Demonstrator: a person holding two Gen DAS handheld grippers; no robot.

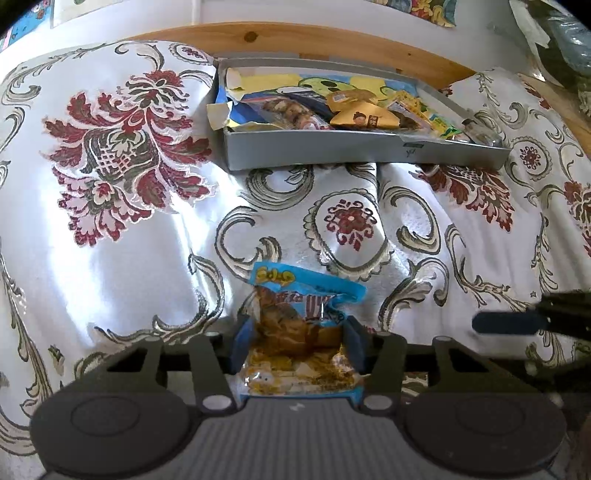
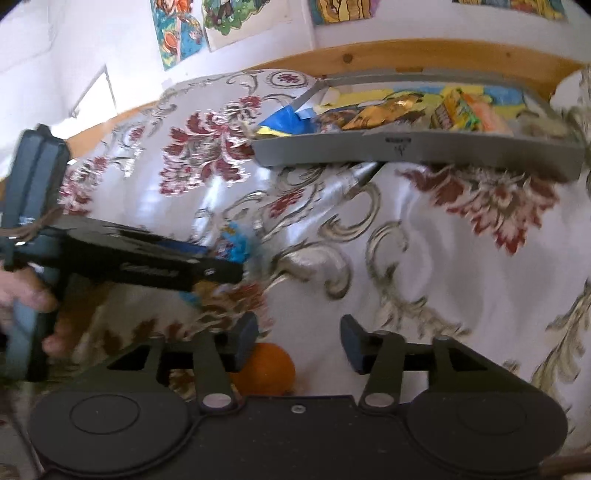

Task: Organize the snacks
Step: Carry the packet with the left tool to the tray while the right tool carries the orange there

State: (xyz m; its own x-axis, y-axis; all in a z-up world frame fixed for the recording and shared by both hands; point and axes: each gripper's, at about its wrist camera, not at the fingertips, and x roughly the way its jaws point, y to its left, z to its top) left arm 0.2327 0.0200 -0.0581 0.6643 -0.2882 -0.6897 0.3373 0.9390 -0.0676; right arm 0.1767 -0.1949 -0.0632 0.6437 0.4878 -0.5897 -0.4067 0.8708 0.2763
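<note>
My left gripper [image 1: 295, 341] is shut on a blue snack packet [image 1: 301, 325] with brown pieces showing through it, held above the patterned bedspread. A grey cardboard tray [image 1: 332, 147] with several snack packs lies farther off by the wooden bed edge. In the right wrist view the same tray [image 2: 406, 147] sits at the upper right. My right gripper [image 2: 299, 341] is open with nothing between its fingers. An orange round thing [image 2: 267, 369] lies just under its left finger. The left gripper [image 2: 218, 262] with the blue packet [image 2: 236, 245] shows at the left, gripped by a person's hand [image 2: 26, 295].
A white bedspread [image 1: 110, 240] with red flowers and grey scrolls covers the whole surface, with folds in it. A wooden board [image 1: 332, 40] runs behind the tray. Drawings [image 2: 177, 33] hang on the white wall. A tip of the right gripper [image 1: 509, 323] shows at the right.
</note>
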